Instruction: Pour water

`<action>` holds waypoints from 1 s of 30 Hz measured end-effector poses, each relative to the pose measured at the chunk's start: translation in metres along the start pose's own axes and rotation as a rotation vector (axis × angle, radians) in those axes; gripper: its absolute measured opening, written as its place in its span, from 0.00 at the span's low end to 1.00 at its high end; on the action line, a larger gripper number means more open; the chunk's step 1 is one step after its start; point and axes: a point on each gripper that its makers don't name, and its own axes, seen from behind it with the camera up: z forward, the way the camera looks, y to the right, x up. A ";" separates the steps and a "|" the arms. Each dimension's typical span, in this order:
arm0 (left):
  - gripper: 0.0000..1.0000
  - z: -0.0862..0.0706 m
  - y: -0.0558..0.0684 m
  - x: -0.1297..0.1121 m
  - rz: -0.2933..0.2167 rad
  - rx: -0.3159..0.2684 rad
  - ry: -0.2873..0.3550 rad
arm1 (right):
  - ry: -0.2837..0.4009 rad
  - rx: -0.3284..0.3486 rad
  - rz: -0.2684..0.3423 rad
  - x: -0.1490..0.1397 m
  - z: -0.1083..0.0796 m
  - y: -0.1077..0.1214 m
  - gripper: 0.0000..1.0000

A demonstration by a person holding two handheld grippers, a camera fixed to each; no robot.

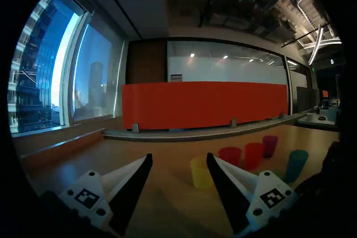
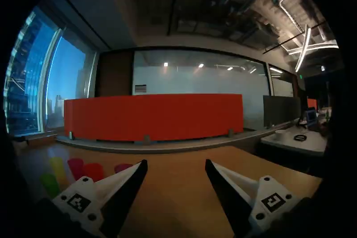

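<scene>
Where the wooden table (image 1: pixel 174 209) runs up to the red partition panel (image 1: pixel 203 104), the left gripper view shows five plastic cups standing upright in a loose cluster in front of the panel's right half. The yellow cup (image 1: pixel 201 172) stands farthest from the panel. The red cup (image 1: pixel 230 154) and the orange-red cup (image 1: pixel 253 154) sit side by side closer to it. The magenta cup (image 1: pixel 269 145) is nearest the panel, and the teal cup (image 1: pixel 296 164) lies out towards the panel's right end. Whether any cup holds water cannot be told.

The left gripper (image 1: pixel 179 155) points at the panel with its fingers spread wide and nothing between them. The yellow cup appears in the gap, beyond the tips and close to the right-hand finger. The right gripper (image 2: pixel 176 161) is likewise spread and empty, aimed at the panel's right half. In its view a green cup (image 2: pixel 50 185) and several other cups stand below the panel's left end, partly hidden by one finger.

Each finger bears a black-and-white square marker (image 1: pixel 87 198), a coded pattern without letters. A small notice (image 1: pixel 176 77) hangs just above the panel's top edge, its writing too small to read. A tall window (image 1: pixel 44 81) adjoins the panel's left end.
</scene>
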 end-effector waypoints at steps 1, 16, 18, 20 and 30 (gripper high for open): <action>0.90 0.000 -0.002 -0.002 0.000 0.002 -0.002 | -0.003 -0.001 0.001 -0.001 0.000 0.001 1.00; 0.90 0.008 -0.021 -0.020 -0.009 0.026 -0.017 | -0.017 -0.009 -0.008 -0.002 0.001 -0.001 1.00; 0.90 0.008 -0.023 -0.022 -0.008 0.028 -0.020 | -0.018 -0.007 -0.009 -0.003 0.001 -0.002 1.00; 0.90 0.008 -0.024 -0.023 -0.009 0.030 -0.020 | -0.019 -0.007 -0.010 -0.003 0.001 -0.002 1.00; 0.90 0.010 -0.026 -0.028 -0.021 0.031 -0.032 | -0.019 -0.003 -0.014 -0.002 0.001 -0.005 1.00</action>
